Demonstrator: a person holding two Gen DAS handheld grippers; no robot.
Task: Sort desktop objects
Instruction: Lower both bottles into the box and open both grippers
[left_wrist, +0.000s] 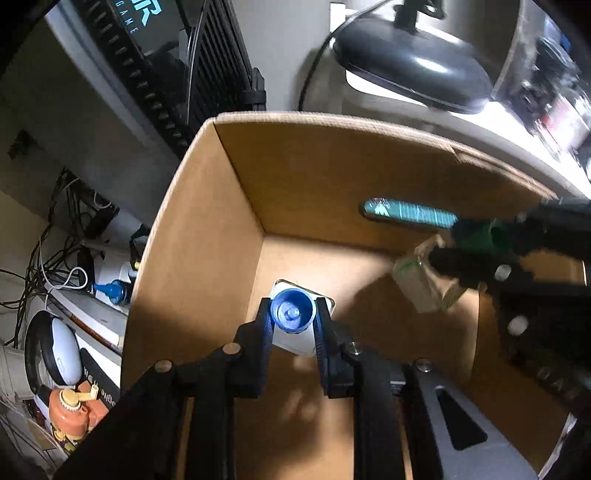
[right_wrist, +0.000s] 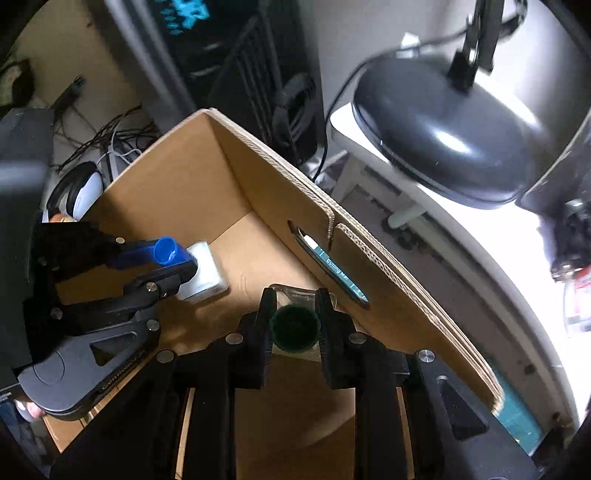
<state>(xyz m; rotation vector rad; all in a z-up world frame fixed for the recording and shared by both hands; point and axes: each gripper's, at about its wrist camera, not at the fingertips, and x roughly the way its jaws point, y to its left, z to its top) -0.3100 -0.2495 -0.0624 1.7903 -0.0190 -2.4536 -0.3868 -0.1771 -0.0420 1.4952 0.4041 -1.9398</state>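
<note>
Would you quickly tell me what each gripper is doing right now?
Left gripper: closed on the blue-capped bottle, inside the cardboard box.
Right gripper: closed on the green-capped bottle.

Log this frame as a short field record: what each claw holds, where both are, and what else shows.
left claw: shut on the blue-capped white bottle, gripped at the cap
right claw: shut on the green-capped clear bottle, gripped at the cap
location: both bottles inside the open cardboard box, low over its floor
box wall: teal label visible through the handle slot
behind the box: black desk lamp on a white surface
contact with floor: cannot tell
</note>
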